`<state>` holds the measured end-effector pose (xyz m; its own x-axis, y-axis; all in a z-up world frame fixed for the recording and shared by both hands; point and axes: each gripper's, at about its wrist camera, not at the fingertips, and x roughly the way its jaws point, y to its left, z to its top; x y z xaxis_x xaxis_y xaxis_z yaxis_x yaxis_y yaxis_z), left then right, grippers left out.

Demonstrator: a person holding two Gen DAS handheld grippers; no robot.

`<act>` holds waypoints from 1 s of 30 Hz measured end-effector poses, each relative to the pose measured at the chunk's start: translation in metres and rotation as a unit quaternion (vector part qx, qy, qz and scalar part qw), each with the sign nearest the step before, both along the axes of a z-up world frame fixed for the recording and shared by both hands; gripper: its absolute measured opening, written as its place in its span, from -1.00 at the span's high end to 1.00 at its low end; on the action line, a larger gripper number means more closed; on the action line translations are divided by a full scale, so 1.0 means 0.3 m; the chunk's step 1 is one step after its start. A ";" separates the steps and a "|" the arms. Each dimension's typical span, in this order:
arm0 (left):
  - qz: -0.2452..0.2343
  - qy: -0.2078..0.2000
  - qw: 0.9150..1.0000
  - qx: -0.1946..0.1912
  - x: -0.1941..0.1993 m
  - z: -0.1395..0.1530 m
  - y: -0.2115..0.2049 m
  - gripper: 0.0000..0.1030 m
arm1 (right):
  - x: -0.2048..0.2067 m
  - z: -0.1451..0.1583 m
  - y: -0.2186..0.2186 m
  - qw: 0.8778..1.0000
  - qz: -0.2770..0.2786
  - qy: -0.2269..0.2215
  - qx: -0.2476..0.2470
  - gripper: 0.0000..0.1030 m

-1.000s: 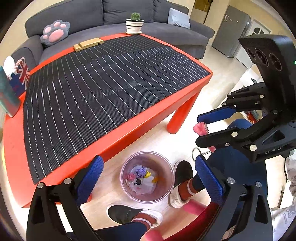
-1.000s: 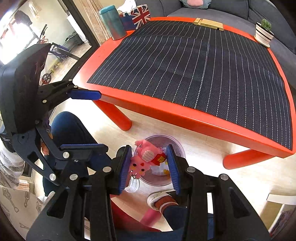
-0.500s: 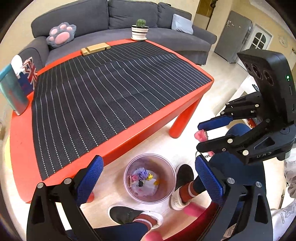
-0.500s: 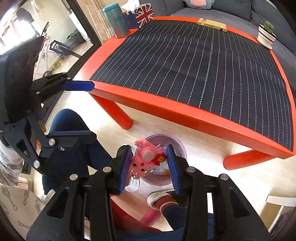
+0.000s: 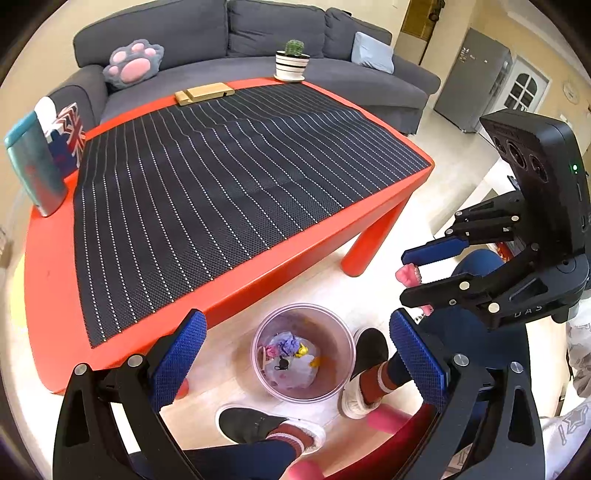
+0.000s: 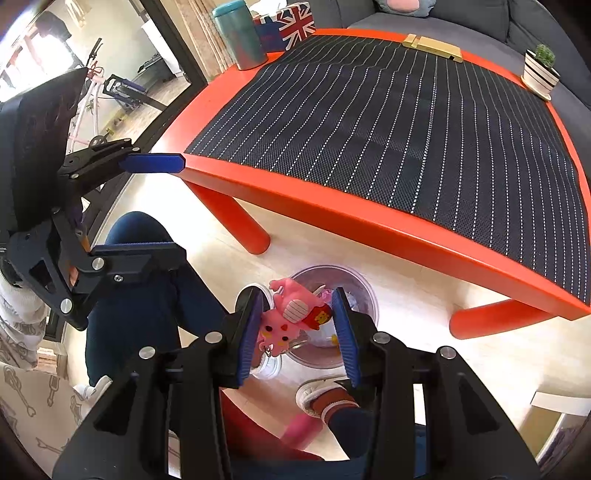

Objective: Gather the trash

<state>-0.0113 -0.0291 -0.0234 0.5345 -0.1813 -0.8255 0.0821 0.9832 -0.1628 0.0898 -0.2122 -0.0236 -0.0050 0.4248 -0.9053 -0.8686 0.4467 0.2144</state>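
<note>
A pink cartoon keychain toy (image 6: 291, 314) sits clamped between the blue pads of my right gripper (image 6: 297, 325), held in the air above the floor. Just beyond and below it stands a clear round trash bin (image 6: 354, 291) holding crumpled wrappers. In the left wrist view the same bin (image 5: 334, 332) shows between the wide-apart fingers of my left gripper (image 5: 295, 354), which is open and holds nothing. The right gripper (image 5: 413, 273) appears there at the right, with a bit of the pink toy (image 5: 408, 275) peeking out between its fingers.
A red table (image 5: 48, 295) with a black striped mat (image 5: 229, 177) fills the far side, carrying a teal tumbler (image 5: 35, 166), a flag-print tissue box (image 5: 68, 136), a wooden block (image 5: 203, 93) and a potted cactus (image 5: 293, 61). The person's feet (image 5: 365, 369) flank the bin. A grey sofa (image 5: 221, 33) is behind.
The left wrist view has tilted up slightly, so the table and bin sit lower in it. The right gripper still clamps the pink toy in the same spot.
</note>
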 end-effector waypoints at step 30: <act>0.003 0.001 1.000 0.005 -0.005 -0.001 -0.002 -0.85 | 0.020 0.007 -0.003 1.000 -0.023 -0.008 0.010 -0.91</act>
<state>-0.0128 -0.0297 -0.0236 0.5343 -0.1689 -0.8283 0.0752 0.9854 -0.1525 0.0957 -0.2130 -0.0214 0.0302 0.4424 -0.8963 -0.8507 0.4822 0.2093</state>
